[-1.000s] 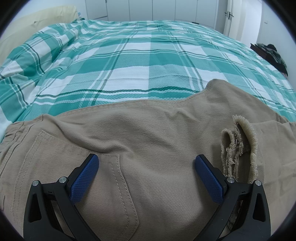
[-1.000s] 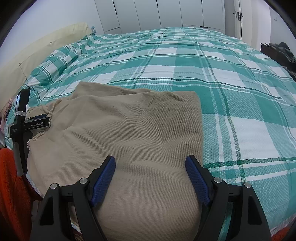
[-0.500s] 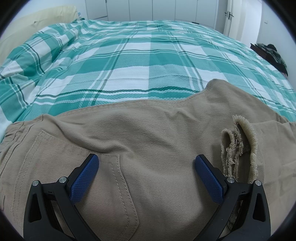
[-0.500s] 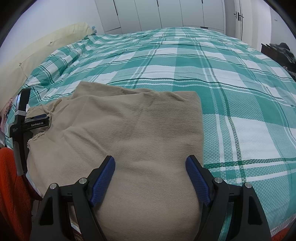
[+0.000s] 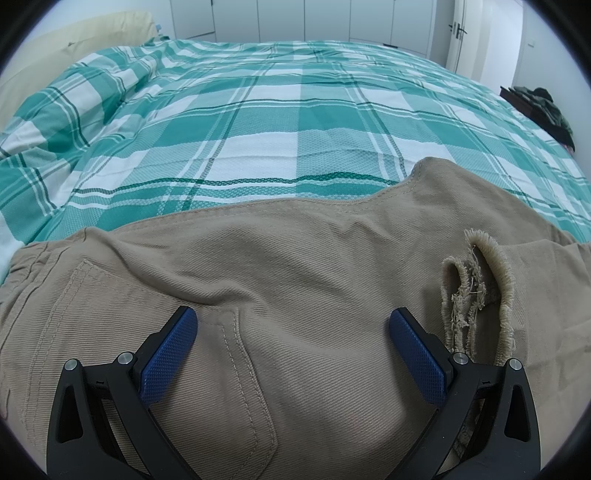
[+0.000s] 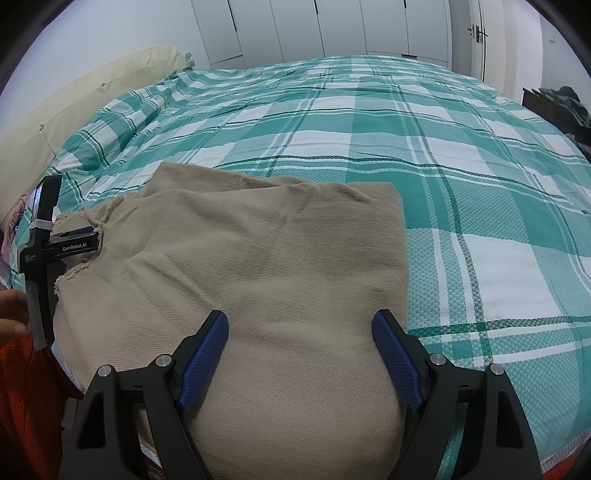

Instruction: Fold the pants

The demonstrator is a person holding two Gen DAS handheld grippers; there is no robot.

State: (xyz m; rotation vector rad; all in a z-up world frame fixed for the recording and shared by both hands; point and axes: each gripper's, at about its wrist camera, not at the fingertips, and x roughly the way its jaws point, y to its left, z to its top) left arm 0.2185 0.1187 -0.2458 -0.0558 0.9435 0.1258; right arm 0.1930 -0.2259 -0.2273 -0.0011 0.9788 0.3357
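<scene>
1. I see the pants (image 5: 295, 295) lying on the bed (image 5: 295, 129), at its near edge, on a green and white checked cover. They are tan and appear folded into a compact stack.

2. My left gripper (image 5: 291, 325) hangs over the seat end of the pants. Its two blue pads (image 5: 168, 360) stand wide apart – nothing is pinched between them. A back pocket (image 5: 240, 369) with stitched seams lies below and between the jaws.

3. Just right of the left gripper's right jaw, a frayed hem (image 5: 498, 284) curls up with loose threads. It rests on top of the tan cloth.

4. My right gripper (image 6: 299, 328) hangs over the other end of the stack. Its jaws also stand wide apart, with plain tan cloth below them and no cloth gripped. I cannot tell from either view whether the fingertips touch the fabric.

5. In the right wrist view the pants (image 6: 258, 277) show a folded, squared right edge, with bare checked cover beside it. A second layer of cloth peeks out at the far edge.

6. The left gripper (image 6: 48, 243) shows at the left edge of the right wrist view – a black frame with white lettering, beside the frayed hem (image 6: 74, 271).

7. A pale pillow (image 6: 92, 103) lies along the far left side of the bed. White cupboard doors (image 6: 332, 26) stand behind. A dark heap of clothes (image 5: 539, 107) sits on a low stand at the far right.

8. An orange sleeve (image 6: 26, 387) fills the lower left corner of the right wrist view.
</scene>
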